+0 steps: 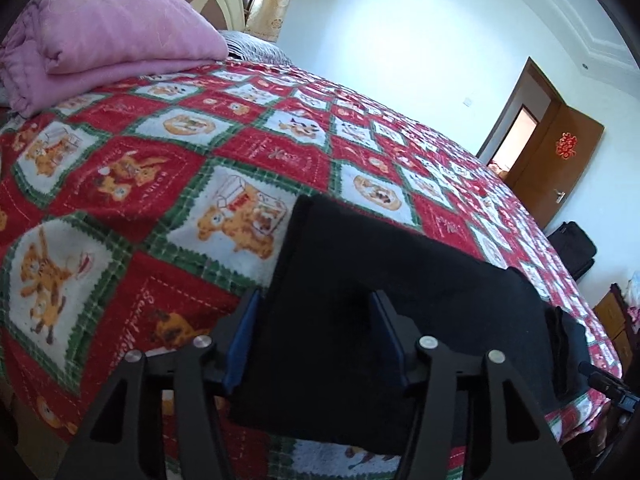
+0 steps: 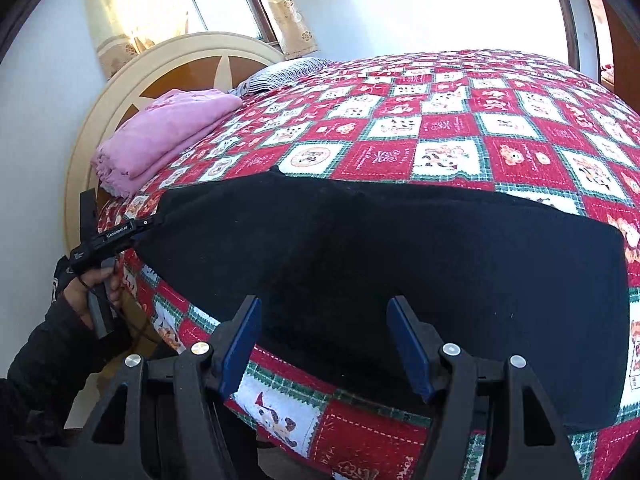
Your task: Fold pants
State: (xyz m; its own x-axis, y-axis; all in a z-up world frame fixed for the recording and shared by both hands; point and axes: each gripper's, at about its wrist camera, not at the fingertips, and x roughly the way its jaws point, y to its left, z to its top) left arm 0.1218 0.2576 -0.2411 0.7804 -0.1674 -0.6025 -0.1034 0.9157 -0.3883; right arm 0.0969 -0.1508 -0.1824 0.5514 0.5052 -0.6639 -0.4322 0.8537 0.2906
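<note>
Lying flat near the edge of the patchwork bedspread (image 2: 400,140) are the black pants (image 2: 360,260). I am seeing my left gripper (image 1: 316,332) standing with jaws apart around their end, and my right gripper (image 2: 326,340) hovering spread wide over their middle.

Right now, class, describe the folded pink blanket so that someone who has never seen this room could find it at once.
Start at the bed with the red, white and green patchwork quilt. Go to its head end, by the round cream and brown headboard. The pink blanket lies folded there on the quilt: plain pink beside a striped pillow, unlike the black pants.
</note>
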